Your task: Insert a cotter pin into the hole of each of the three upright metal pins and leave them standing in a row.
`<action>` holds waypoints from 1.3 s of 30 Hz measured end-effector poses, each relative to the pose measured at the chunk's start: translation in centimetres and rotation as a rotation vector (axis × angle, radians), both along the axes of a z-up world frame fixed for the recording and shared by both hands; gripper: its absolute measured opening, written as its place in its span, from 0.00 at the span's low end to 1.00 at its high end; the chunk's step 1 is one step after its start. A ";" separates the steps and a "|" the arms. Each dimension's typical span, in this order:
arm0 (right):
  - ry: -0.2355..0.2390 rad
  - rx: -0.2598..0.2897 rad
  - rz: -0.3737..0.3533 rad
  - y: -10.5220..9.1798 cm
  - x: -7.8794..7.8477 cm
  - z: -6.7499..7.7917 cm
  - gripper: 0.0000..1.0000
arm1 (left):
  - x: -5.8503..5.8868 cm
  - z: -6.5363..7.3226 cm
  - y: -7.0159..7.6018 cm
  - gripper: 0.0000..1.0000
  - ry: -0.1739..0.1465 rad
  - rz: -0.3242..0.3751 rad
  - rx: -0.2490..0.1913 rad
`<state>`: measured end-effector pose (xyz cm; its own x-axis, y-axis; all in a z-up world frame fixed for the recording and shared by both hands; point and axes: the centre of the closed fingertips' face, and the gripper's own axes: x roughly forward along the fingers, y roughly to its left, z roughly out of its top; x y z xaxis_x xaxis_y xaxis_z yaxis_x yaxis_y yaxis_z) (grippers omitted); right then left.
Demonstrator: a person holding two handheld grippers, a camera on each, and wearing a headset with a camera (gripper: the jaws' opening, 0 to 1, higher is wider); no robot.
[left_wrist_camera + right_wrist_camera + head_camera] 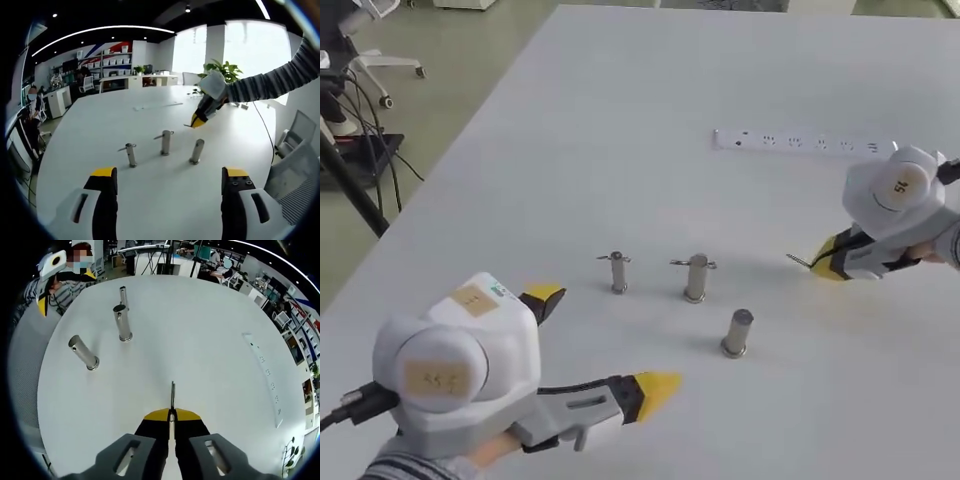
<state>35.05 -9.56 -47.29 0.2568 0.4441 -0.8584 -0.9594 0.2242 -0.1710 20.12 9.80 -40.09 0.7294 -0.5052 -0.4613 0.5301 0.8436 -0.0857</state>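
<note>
Three upright metal pins stand in a row on the white table (620, 150). The left pin (618, 272) and the middle pin (696, 278) each carry a cotter pin through the top. The right pin (737, 333) has an open hole, seen as pin (83, 352) in the right gripper view. My right gripper (830, 262) hovers right of the row, shut on a thin cotter pin (172, 392) that sticks forward from its tips (172, 415). My left gripper (603, 340) is open and holds nothing, in front of the row (165, 142).
A white power strip (805, 142) lies on the table beyond the pins. The table's left edge drops to a floor with cables and a chair base (380, 70). Desks and shelves stand far behind in the left gripper view.
</note>
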 end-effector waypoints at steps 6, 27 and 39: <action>-0.056 0.046 0.022 0.8 -1.1 2.0 0.00 | 0.3 0.7 -0.6 0.79 -0.007 -0.019 -0.006; -0.236 0.170 0.187 6.2 -6.5 7.1 0.00 | 2.3 2.6 -3.5 0.50 0.007 -0.054 -0.114; -0.253 0.229 0.296 10.1 -10.3 8.5 0.00 | 2.0 3.1 -4.5 0.37 0.063 -0.050 -0.244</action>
<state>24.71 0.58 -38.83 0.2796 0.7009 -0.6562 -0.9223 0.0061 -0.3864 22.13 5.32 -36.97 0.6743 -0.6419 -0.3651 0.5578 0.7667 -0.3179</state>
